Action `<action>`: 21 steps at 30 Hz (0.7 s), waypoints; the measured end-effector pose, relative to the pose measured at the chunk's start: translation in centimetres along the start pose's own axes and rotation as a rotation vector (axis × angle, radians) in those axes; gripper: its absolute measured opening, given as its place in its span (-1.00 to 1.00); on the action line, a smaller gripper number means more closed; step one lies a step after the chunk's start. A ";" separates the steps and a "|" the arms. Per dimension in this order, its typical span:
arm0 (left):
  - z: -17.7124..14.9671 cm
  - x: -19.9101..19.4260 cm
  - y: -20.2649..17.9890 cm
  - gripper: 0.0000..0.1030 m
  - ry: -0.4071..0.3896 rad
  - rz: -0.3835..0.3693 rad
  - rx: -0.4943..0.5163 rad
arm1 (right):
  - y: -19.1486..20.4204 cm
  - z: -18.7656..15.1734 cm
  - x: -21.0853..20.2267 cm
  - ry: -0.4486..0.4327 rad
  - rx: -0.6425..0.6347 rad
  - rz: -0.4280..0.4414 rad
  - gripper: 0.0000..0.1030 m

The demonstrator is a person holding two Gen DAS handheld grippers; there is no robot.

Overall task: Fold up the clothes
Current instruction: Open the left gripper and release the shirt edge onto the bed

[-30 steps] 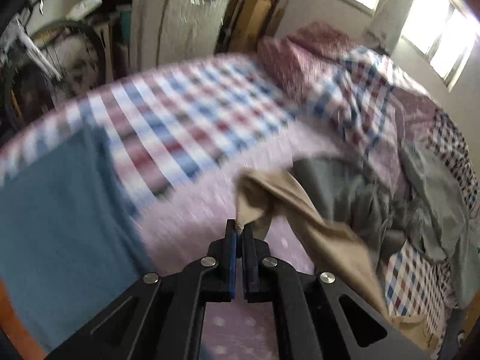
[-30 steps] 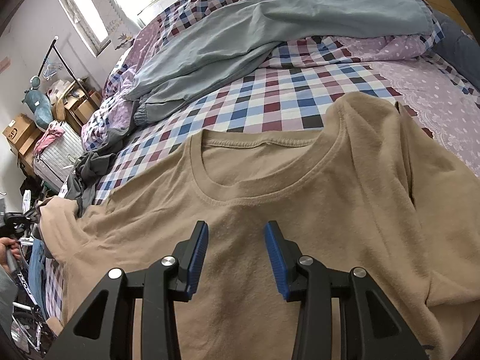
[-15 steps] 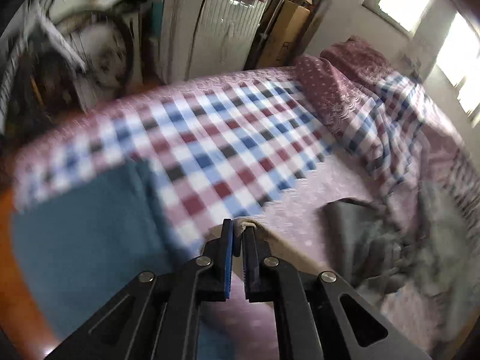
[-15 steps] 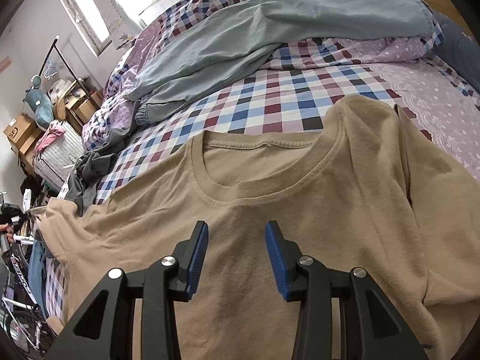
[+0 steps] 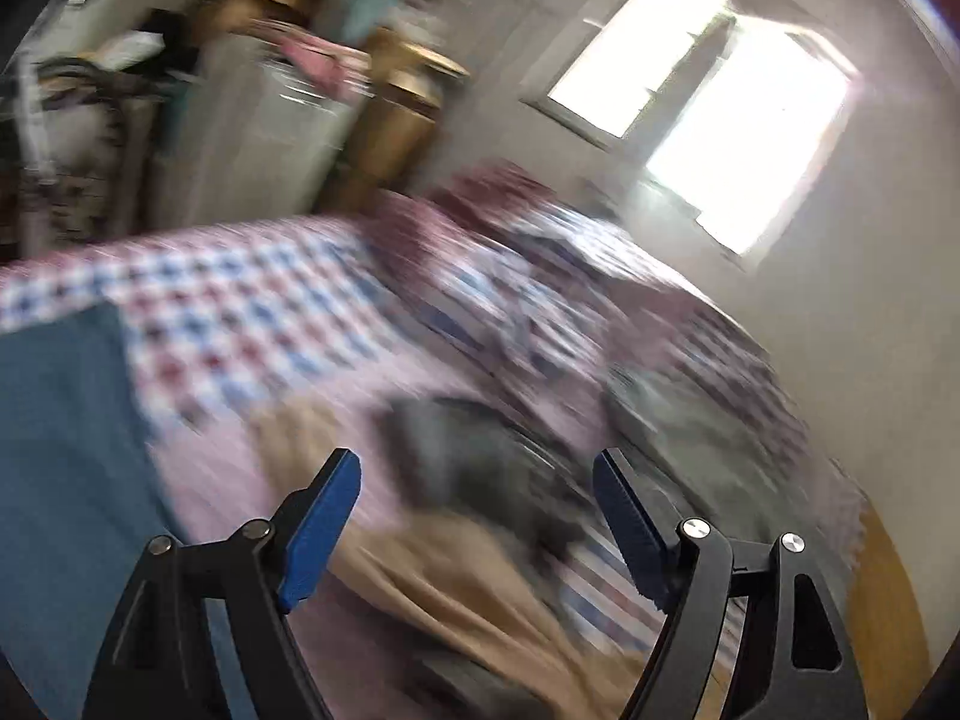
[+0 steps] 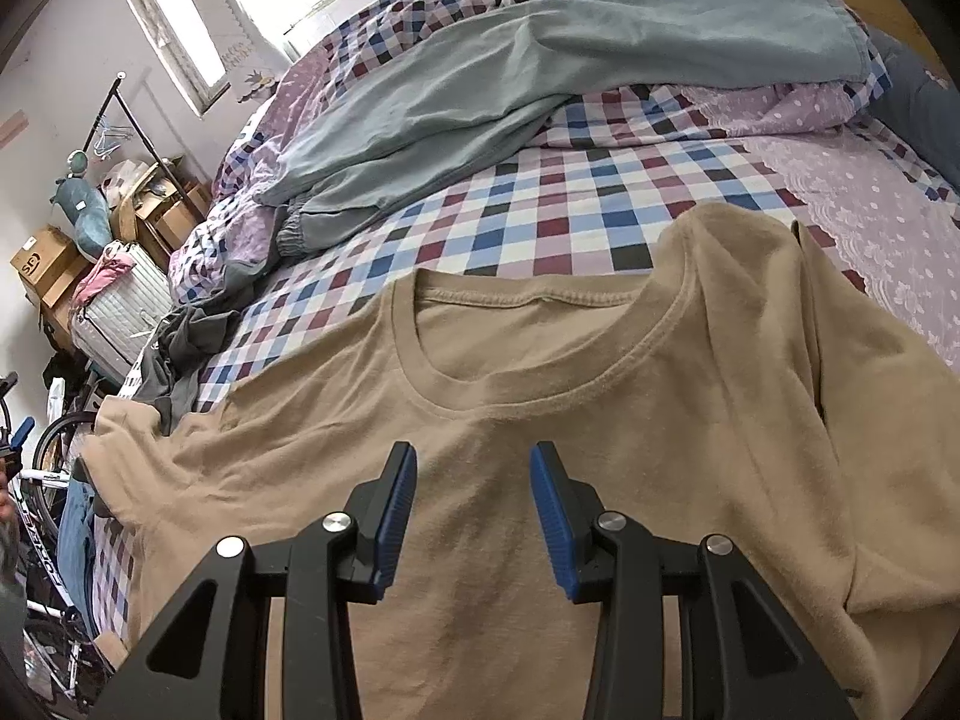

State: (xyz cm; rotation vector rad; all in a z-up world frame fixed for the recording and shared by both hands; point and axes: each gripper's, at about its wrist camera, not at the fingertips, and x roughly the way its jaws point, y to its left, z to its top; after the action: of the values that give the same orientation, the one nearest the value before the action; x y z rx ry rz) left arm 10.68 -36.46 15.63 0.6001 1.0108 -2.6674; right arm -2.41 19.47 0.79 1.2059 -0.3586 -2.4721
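Status: tee [image 6: 540, 480] is spread front-up on the checked bed [image 6: 540, 228], collar away from me, body roughly flat. No fold made yet as far as I can see, so I'd call this the end of the lay-flat step.

My right gripper [image 6: 473, 501] hovers over the chest just below the collar, jaws apart, nothing between them. I can't tell if the tips touch the cloth.

My left gripper [image 5: 477, 519] has jaws wide apart and empty. That view is badly motion-blurred; I make out tan cloth [image 5: 456, 588] below the jaws, likely the tee's left sleeve end, plus a dark grey garment [image 5: 474, 450] beyond it and a blue one [image 5: 60, 450] off to the left.

Condition of the tee:
- Left sleeve lies out toward the bed edge, some wrinkles at the shoulder.
- Right shoulder has a crease or flap folded over itself; the right sleeve looks tucked or bunched, can't see it clearly.
- Hem is out of view, under my right gripper.

Left to do, my estimate: flatten the right side, fold both sleeves and sides in, then fold bottom to top. After that the grey-green trousers [image 6: 540, 60] heaped further up the bed and the dark grey piece are unfolded too.

Overall: early. One garment staged, zero folded.
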 end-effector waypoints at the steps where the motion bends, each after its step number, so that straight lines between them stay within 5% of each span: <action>1: -2.1 0.2 -2.0 0.62 0.036 -0.061 0.016 | 0.0 0.1 -0.1 -0.007 0.001 0.002 -0.16; 5: -11.2 1.9 -9.5 0.65 0.237 -0.314 0.043 | -0.7 0.7 -1.4 -0.048 0.030 0.032 -0.16; 9: -20.3 2.9 -15.6 0.65 0.398 -0.477 0.126 | -3.0 1.9 -4.5 -0.124 0.064 0.030 -0.16; 14: -26.3 2.8 -19.0 0.65 0.434 -0.503 0.419 | -9.1 3.0 -10.4 -0.249 0.172 -0.031 -0.16; 21: -29.0 5.5 -18.8 0.64 0.534 -0.461 0.380 | -17.3 1.0 -15.2 -0.258 0.295 -0.211 -0.12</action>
State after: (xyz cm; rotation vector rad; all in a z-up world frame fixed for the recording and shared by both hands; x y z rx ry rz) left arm 7.76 -3.45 4.37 1.3608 0.8287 -3.2284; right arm 1.75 41.67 5.49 1.0777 -0.7209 -2.8446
